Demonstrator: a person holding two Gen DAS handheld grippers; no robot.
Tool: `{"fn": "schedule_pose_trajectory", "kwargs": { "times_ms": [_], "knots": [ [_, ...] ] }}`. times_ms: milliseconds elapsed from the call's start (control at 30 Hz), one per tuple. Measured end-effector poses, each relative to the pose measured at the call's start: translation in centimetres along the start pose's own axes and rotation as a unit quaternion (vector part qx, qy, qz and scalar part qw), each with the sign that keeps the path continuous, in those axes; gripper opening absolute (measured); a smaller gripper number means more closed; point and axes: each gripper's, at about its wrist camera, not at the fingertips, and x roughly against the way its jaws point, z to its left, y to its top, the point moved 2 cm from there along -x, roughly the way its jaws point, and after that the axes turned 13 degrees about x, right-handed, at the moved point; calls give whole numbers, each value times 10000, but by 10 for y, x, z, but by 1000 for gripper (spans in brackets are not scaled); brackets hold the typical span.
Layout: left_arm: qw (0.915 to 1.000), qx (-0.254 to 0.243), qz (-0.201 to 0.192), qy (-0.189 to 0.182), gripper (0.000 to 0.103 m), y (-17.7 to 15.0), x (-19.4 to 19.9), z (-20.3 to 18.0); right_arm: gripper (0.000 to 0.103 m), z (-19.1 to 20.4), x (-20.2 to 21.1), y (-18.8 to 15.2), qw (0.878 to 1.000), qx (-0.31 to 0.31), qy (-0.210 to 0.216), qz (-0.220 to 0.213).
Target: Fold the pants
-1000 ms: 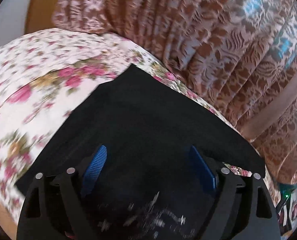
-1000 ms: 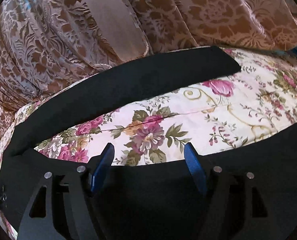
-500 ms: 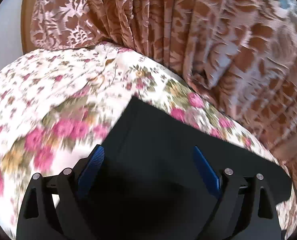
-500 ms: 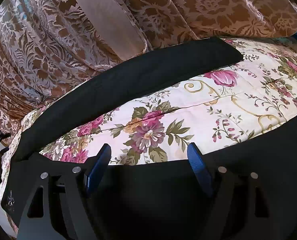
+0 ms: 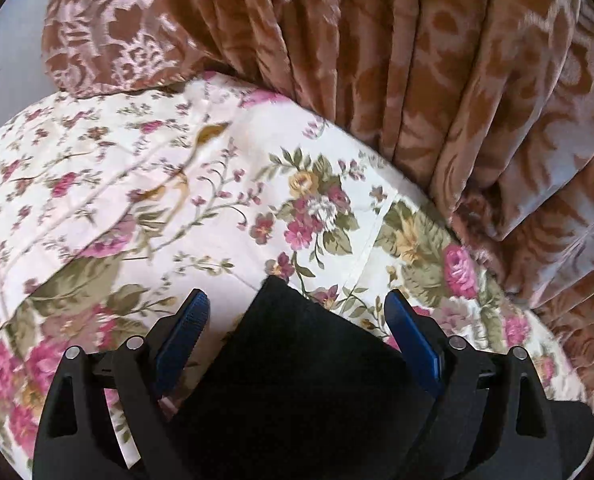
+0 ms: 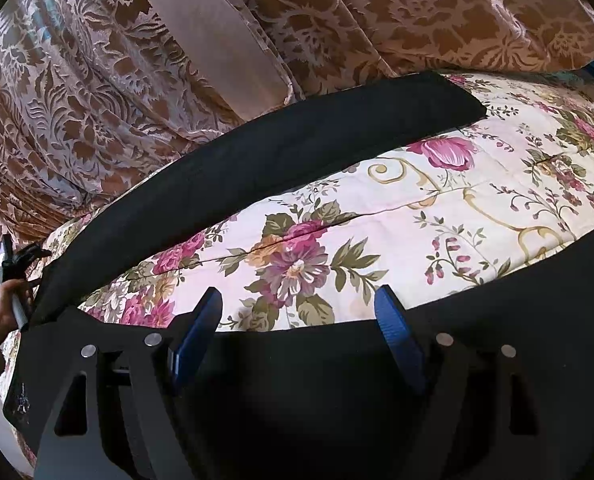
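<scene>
Where curtain [image 6: 109, 92] hangs, pants [image 6: 257, 168] touch it

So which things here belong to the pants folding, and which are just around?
Job:
- black fabric pants
- left gripper, open
- right gripper, open

Just around:
- cream floral quilted bedspread
- brown floral damask curtain

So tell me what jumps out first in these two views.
The black pants lie spread across the floral bedspread, legs apart, with a patterned brown curtain behind. Both grippers hover open: the left gripper over a pants corner, the right gripper over the near leg's edge.
</scene>
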Motion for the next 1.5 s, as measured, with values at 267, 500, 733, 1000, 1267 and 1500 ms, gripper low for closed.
{"fn": "schedule_pose_trajectory", "kwargs": {
  "times_ms": [267, 500, 733, 1000, 1267, 1500],
  "knots": [
    [9986, -272, -146, 433, 27, -13, -10, -2, 78, 0, -2, 0, 10000, 24, -34, 23],
    [9970, -485, -585, 142, 13, -19, 33, -9, 78, 1, -2, 0, 10000, 27, -44, 23],
    [9935, -148, -953, -598, 13, -44, 115, 16, 78, 1, -2, 0, 10000, 26, -47, 25],
    [9875, 506, -805, -1255, 13, -105, 168, 73, 78, 0, -3, 0, 10000, 22, -53, 20],
    [9803, 1199, -442, -1506, 13, -158, 149, 120, 83, 7, -5, -1, 9996, 180, -172, 155],
    [9748, 1327, -367, -1756, 13, -159, 144, 126, 86, 43, -7, 21, 9945, 843, -364, 503]
  ]
}}
